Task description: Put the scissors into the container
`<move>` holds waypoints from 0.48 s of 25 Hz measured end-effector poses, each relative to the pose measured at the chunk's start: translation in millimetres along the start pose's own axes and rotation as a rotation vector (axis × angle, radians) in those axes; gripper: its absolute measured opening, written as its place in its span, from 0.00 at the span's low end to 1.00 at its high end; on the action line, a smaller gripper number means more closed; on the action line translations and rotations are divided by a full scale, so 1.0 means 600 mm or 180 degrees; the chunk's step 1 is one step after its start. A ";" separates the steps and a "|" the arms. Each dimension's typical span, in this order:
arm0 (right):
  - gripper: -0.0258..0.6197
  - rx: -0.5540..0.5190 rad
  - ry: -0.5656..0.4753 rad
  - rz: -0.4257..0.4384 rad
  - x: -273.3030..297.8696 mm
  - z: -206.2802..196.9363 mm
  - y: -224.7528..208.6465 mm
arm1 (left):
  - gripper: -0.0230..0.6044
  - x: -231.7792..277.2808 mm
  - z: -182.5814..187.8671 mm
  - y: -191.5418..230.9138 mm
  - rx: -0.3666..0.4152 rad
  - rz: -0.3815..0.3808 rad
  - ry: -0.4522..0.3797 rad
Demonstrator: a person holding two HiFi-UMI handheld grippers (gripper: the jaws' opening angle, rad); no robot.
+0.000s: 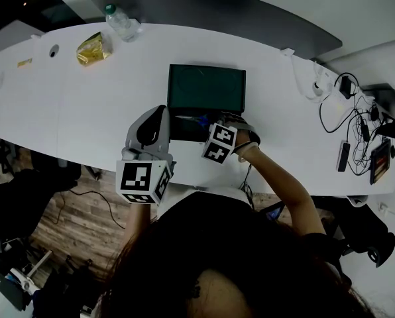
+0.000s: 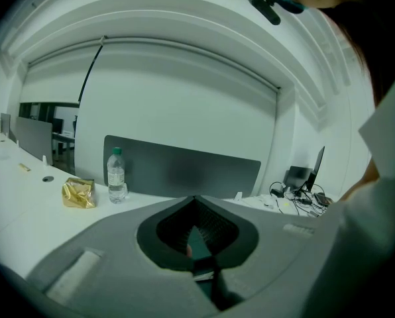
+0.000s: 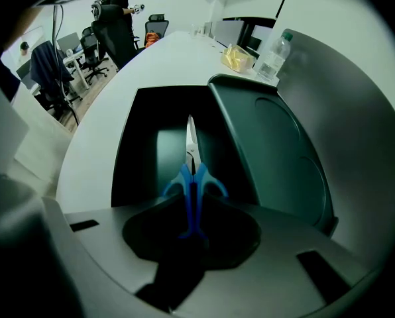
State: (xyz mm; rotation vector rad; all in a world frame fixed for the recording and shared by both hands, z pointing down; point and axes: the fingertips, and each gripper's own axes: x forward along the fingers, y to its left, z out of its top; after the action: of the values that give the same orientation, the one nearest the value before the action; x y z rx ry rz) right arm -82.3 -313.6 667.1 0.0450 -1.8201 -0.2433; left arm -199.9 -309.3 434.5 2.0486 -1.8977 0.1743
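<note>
Right gripper [image 3: 191, 212] jaws clamp scissors [image 3: 190, 174] over open container [image 3: 126, 148] (left gripper [image 2: 196, 201] jaws together).

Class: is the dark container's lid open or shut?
Open. In the right gripper view the lid stands swung away from the container, whose dark inside shows past the scissors held in the right gripper.

The scissors [image 3: 192, 177] have blue loop handles and slim silver blades, shut together. The right claw [image 3: 192, 211] grips them by the handles, blades pointing down into the open container [image 3: 128, 144]. This is a dark rectangular box on the white surface, and its hinged lid [image 1: 206, 88] is flung back behind it.
</note>
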 end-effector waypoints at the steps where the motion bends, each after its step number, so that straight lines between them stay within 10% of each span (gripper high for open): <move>1: 0.18 0.0005 0.0001 0.0006 0.001 -0.001 -0.001 | 0.05 0.001 -0.001 0.000 -0.0002 -0.0002 0.0007; 12: 0.19 0.0020 0.0014 0.0091 0.009 -0.002 0.001 | 0.05 0.007 -0.011 0.001 -0.0012 0.0003 0.0056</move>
State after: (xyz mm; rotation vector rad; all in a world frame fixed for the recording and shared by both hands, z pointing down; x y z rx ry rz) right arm -82.5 -314.0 672.6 0.0238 -1.8158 -0.2170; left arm -199.1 -310.8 442.3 2.0370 -1.8872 0.1882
